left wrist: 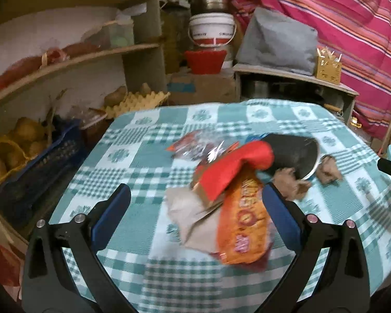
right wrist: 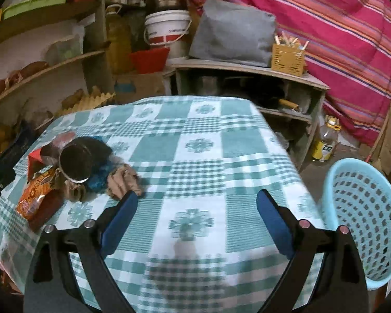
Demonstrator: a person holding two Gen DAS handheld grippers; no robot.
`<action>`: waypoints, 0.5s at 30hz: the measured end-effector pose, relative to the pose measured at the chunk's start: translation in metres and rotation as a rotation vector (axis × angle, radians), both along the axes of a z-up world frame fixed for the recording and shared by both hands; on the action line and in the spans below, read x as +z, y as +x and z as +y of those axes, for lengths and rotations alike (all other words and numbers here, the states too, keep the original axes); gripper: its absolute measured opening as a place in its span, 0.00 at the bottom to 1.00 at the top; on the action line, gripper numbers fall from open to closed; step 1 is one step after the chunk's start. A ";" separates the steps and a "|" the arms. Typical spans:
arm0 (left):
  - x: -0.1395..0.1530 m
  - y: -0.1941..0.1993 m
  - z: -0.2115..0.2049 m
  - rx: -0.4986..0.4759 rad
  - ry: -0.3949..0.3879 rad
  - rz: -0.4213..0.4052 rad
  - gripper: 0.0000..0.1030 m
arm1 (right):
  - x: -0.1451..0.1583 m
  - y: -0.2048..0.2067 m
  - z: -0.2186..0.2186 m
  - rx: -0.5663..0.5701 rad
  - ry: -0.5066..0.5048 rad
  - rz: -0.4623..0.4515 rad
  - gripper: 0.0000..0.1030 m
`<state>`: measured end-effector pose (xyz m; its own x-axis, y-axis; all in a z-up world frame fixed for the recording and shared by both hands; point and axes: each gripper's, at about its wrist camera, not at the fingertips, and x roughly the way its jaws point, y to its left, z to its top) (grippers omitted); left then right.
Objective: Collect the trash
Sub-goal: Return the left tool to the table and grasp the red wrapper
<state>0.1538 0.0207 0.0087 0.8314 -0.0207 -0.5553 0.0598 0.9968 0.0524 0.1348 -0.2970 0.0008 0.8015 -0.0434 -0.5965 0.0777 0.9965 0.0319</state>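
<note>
Trash lies heaped on a green checked tablecloth (left wrist: 133,161): an orange snack bag (left wrist: 243,230), a red wrapper (left wrist: 230,172), crumpled brown paper (left wrist: 193,216), a tipped dark tin can (left wrist: 294,154) and brown paper wads (left wrist: 328,169). My left gripper (left wrist: 195,195) hangs open over the heap, its blue pads either side of the paper and bag, not pressing. In the right wrist view the same can (right wrist: 75,163), orange bag (right wrist: 35,194) and a wad (right wrist: 123,182) lie at the left. My right gripper (right wrist: 196,198) is open above bare cloth (right wrist: 195,156), empty.
A light blue perforated basket (right wrist: 365,221) stands on the floor just right of the table. Curved shelves (left wrist: 73,60) with potatoes and an egg tray are at the left. A low wooden shelf (right wrist: 247,70), a white bucket (right wrist: 166,28) and a striped pink cloth (right wrist: 338,26) lie behind.
</note>
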 end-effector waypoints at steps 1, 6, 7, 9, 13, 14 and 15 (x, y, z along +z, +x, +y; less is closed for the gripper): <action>-0.003 0.003 0.005 0.003 -0.003 0.012 0.95 | -0.001 0.001 0.003 0.005 -0.006 -0.001 0.88; -0.011 0.014 0.011 -0.003 0.002 0.041 0.93 | -0.008 0.011 0.014 0.023 -0.028 0.022 0.88; -0.011 0.017 0.008 -0.012 -0.002 0.044 0.92 | -0.009 0.013 0.015 0.023 -0.026 0.027 0.88; -0.012 0.024 0.003 -0.029 -0.006 0.050 0.90 | -0.012 0.016 0.016 0.024 -0.020 0.034 0.88; -0.015 0.039 -0.012 -0.053 0.024 0.068 0.73 | -0.016 0.021 0.018 0.021 -0.025 0.044 0.88; -0.016 0.043 -0.014 -0.059 0.022 0.075 0.70 | -0.016 0.022 0.018 0.021 -0.025 0.045 0.88; -0.017 0.046 -0.015 -0.065 0.018 0.083 0.63 | -0.017 0.023 0.018 0.019 -0.025 0.048 0.88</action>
